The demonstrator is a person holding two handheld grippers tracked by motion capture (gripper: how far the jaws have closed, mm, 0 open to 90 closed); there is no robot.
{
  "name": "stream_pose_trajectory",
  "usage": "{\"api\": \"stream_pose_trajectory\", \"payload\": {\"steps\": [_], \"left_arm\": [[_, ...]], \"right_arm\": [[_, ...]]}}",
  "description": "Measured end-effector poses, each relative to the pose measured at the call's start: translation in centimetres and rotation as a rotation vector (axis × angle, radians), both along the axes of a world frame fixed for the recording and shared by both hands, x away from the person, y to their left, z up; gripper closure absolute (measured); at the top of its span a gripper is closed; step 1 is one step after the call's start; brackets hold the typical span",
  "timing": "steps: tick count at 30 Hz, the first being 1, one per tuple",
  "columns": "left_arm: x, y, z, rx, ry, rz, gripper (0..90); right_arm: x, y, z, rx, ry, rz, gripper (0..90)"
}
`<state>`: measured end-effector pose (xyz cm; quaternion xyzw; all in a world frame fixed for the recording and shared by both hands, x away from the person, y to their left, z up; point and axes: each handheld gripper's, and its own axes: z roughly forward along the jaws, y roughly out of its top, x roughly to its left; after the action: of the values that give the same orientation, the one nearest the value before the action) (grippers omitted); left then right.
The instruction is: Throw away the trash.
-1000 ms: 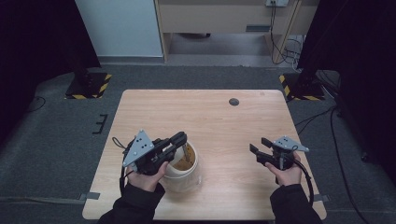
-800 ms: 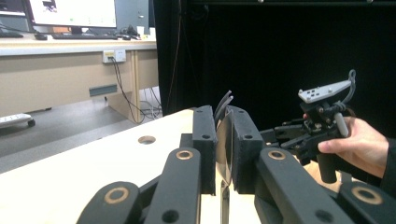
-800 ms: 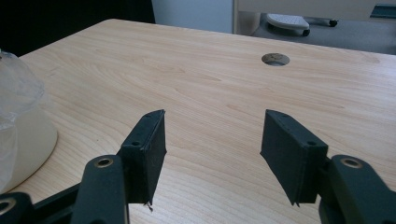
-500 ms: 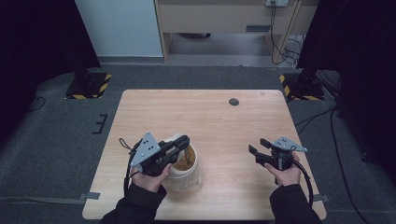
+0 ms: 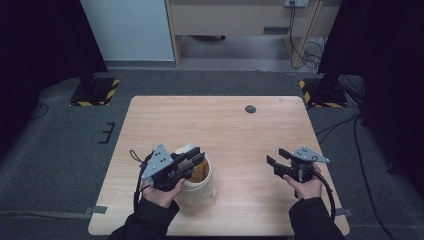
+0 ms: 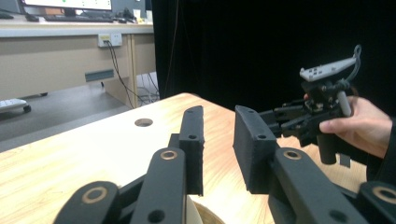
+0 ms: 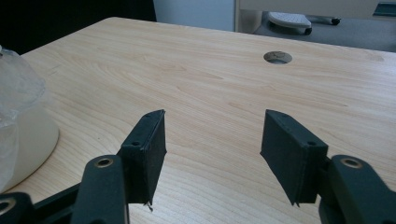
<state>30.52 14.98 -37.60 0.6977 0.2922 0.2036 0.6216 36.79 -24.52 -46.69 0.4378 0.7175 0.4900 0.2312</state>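
Both forearms in dark sleeves enter from the near edge of the desk [image 5: 225, 125]. The left hand [image 5: 159, 192] holds the left gripper [image 5: 196, 156] near the desk's front left, its jaws pointing rightward, parted by a narrow gap with nothing between them. The right hand [image 5: 302, 182] holds the right gripper [image 5: 274, 157] near the front right, well apart from the left, jaws pointing leftward and spread wide above the desk.
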Motion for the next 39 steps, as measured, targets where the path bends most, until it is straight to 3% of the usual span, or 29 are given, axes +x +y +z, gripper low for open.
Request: {"api": "stream_pose_trajectory", "payload": {"steps": [5,13,23,29,32,35,36,37,39], "left_arm": [[-0.7,1.7,0.9,-0.039,-0.023,0.033,65.0],[-0.9,4.1,1.0,-0.055,-0.023,0.104,52.3],[-0.8,8.2,-1.3,0.005,-0.011,0.238,34.0],[-0.9,11.4,-4.2,0.077,0.055,0.333,27.4],[-0.7,13.0,-5.7,0.105,0.114,0.384,23.9],[0.0,14.1,-6.9,0.113,0.195,0.402,21.5],[0.4,14.4,-7.7,0.140,0.222,0.406,21.0],[0.4,14.4,-7.7,0.140,0.222,0.406,20.9],[0.8,14.6,-8.5,0.181,0.249,0.404,20.7]], "right_arm": [[0.0,-0.1,0.0,0.002,0.001,-0.006,40.2],[0.0,-0.3,0.0,-0.003,0.004,-0.020,38.8],[0.2,-0.9,-0.3,-0.014,0.016,-0.053,33.1],[0.3,-1.1,-0.5,-0.016,0.031,-0.076,30.6],[0.5,-1.2,-0.7,-0.025,0.043,-0.086,29.3],[0.6,-1.3,-1.0,-0.033,0.058,-0.089,28.5],[0.6,-1.3,-1.0,-0.034,0.063,-0.091,28.1],[0.6,-1.3,-1.0,-0.034,0.063,-0.091,28.1],[0.7,-1.4,-1.2,-0.039,0.074,-0.094,27.3]]}}
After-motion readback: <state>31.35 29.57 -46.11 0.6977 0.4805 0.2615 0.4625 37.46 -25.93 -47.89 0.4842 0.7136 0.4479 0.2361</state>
